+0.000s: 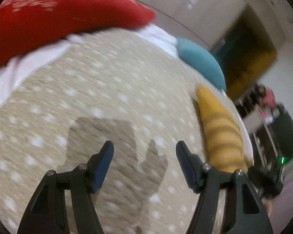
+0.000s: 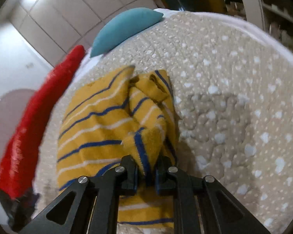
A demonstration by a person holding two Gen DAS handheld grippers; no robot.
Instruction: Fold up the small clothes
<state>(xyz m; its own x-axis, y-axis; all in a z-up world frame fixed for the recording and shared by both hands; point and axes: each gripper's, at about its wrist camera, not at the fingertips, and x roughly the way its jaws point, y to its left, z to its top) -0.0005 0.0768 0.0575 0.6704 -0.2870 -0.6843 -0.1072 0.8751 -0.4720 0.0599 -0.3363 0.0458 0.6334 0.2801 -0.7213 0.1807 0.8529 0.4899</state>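
The right gripper (image 2: 145, 173) pinches the striped yellow garment (image 2: 99, 128) and should draw it flat across the bed (image 2: 234, 97), while the left gripper (image 1: 144, 156) hangs open, holding nothing

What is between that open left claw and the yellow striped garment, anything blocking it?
Nothing visible. The left gripper hangs open over bare spotted bedspread, with the yellow striped garment off to its right, and only bedspread lies between them. The right gripper is already shut on the garment.

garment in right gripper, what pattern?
Yellow garment with blue and white stripes; clearest in the right wrist view.
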